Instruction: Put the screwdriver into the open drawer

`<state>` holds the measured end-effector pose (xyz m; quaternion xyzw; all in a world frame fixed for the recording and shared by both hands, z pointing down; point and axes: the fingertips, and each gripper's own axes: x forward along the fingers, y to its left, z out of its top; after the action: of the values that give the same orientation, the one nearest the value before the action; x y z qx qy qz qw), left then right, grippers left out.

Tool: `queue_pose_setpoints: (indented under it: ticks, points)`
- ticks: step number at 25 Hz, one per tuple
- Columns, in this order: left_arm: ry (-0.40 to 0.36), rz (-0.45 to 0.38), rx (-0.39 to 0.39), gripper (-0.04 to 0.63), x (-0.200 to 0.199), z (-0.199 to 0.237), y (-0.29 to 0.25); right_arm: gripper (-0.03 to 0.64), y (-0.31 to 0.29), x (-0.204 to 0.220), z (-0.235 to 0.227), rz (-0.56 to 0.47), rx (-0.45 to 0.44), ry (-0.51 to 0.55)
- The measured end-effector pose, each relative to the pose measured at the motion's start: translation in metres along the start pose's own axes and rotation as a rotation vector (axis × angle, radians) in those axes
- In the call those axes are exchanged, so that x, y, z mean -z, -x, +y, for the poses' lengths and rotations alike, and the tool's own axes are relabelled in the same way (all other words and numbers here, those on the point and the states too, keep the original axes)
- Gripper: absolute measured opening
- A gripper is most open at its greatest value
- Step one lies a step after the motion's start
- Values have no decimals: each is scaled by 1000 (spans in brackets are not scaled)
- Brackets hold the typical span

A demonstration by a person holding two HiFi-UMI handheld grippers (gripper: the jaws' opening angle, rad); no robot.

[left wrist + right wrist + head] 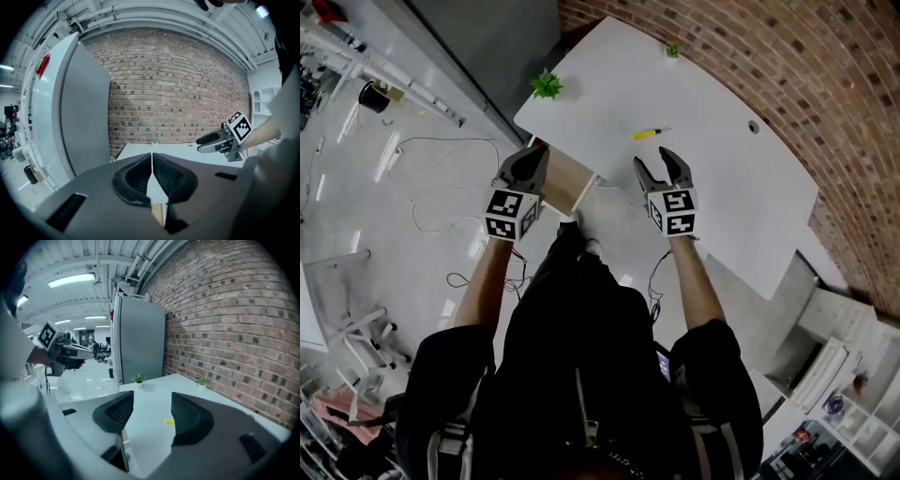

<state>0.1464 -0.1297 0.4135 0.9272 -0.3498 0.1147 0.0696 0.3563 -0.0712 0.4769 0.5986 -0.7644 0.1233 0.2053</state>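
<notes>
A yellow-handled screwdriver [650, 133] lies on the white table [722, 187], a little beyond my right gripper [654, 159], which is open and empty. In the right gripper view the screwdriver [169, 421] shows partly between the spread jaws of that gripper [152, 411]. The open wooden drawer [569, 180] juts from the table's near edge. My left gripper [534, 159] is shut and empty at the drawer's left side. In the left gripper view its jaws [151, 161] meet, and the right gripper [213, 140] hovers over the table [187, 152].
Two small potted plants [547, 85] [672, 51] stand at the table's far edge near the brick wall [825, 84]. A cable hole [754, 126] sits at the right. A tall grey cabinet [140, 338] stands left of the table. Cables [441, 202] lie on the floor.
</notes>
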Motion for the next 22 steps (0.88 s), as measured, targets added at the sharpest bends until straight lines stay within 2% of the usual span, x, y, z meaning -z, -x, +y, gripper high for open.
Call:
queue_pose_setpoints:
  ticks: [7, 13, 18, 22]
  points:
    - [20, 48, 40, 28, 11, 10, -47, 247, -43, 37, -27, 121, -47, 30]
    - [17, 64, 48, 28, 15, 29, -75, 247, -84, 79, -53, 285, -79, 84]
    - [28, 103, 15, 28, 29, 55, -76, 239, -117, 114, -71, 480, -96, 295]
    - [53, 131, -32, 28, 42, 78, -69, 239, -142, 132, -75, 587, -187, 420]
